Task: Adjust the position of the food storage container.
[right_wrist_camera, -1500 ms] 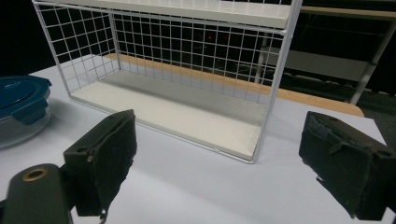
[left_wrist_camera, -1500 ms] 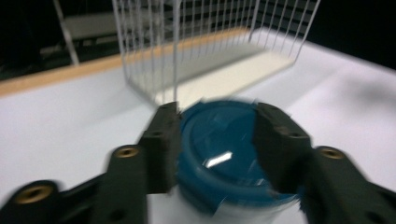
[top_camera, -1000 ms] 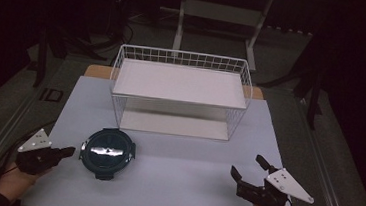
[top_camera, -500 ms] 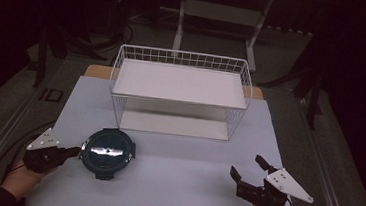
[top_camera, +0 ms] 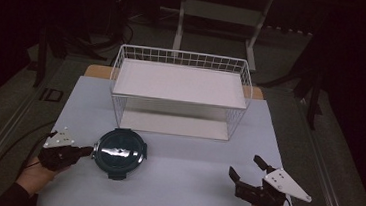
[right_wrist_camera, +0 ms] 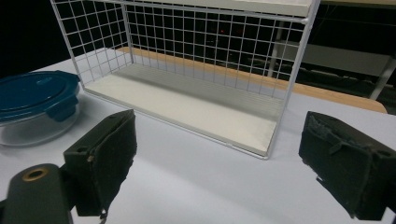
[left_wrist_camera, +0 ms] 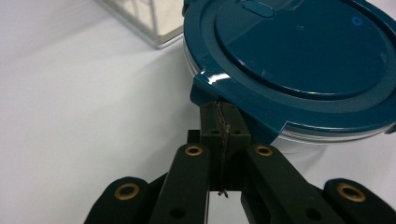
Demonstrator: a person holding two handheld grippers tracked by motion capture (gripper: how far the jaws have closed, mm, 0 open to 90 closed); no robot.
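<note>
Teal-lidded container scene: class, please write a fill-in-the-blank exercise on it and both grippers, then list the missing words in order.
1. The left gripper has its jaws ____ at the rim of the container.
2. The right gripper has its jaws ____.
3. The container's lid is coloured ____.
4. The wire rack stands ____ the container in the high view.

Missing words: shut; open; teal; behind

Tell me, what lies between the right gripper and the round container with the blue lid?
Nothing: in the high view, only bare pale table cover lies between the open right gripper and the lidded container.
</note>
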